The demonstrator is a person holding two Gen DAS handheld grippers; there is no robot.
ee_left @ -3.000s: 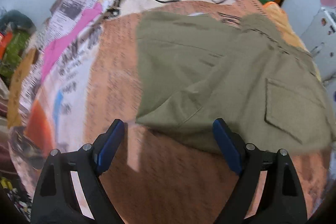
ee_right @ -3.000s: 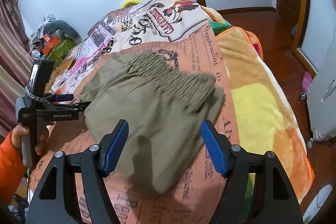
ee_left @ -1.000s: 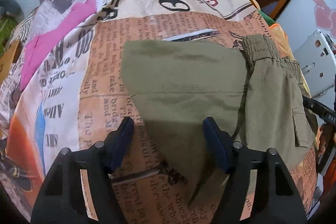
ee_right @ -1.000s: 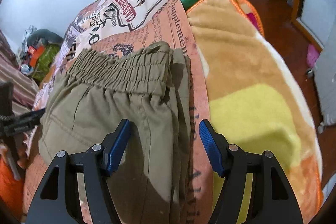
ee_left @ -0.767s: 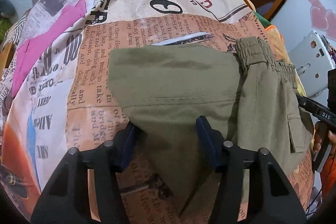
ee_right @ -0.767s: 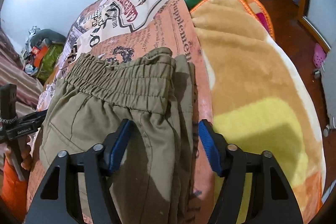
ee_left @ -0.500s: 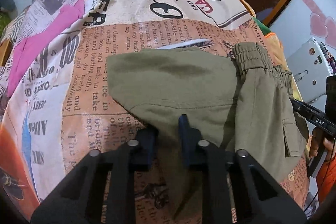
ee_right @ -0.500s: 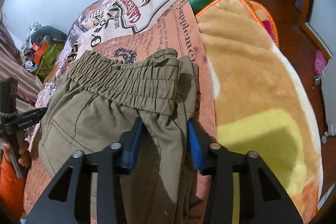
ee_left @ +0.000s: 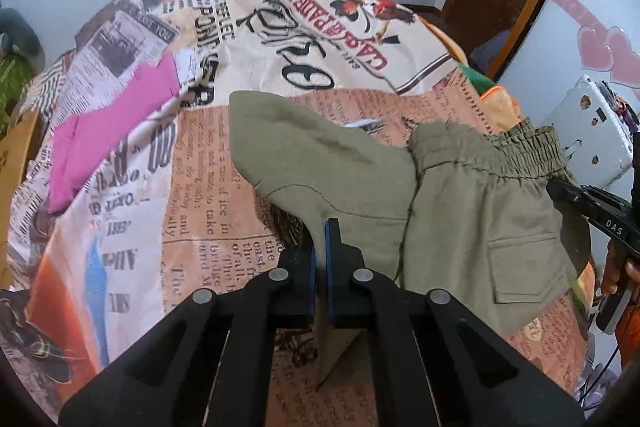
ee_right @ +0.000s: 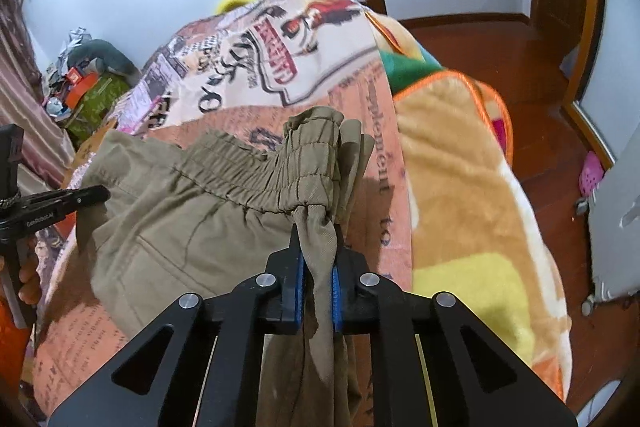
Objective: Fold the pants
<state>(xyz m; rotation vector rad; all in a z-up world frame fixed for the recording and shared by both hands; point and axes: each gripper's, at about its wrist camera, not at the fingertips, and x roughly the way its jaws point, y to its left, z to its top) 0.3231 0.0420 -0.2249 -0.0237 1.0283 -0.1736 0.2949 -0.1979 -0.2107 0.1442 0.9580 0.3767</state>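
Observation:
The olive green pants lie folded on a bed covered with a newspaper-print blanket. My left gripper is shut on the near edge of the leg end and lifts it off the blanket. My right gripper is shut on bunched fabric just below the elastic waistband and lifts it. The right gripper also shows in the left wrist view, the left gripper in the right wrist view. A back pocket faces up.
A pink cloth lies on the blanket at the left. A yellow and orange fleece blanket covers the bed's right side above a wooden floor. Clutter is piled by the far left wall. A white appliance stands at the right.
Both grippers have closed on the pants, the left on the leg edge and the right below the waistband. Both pinched parts have risen off the blanket.

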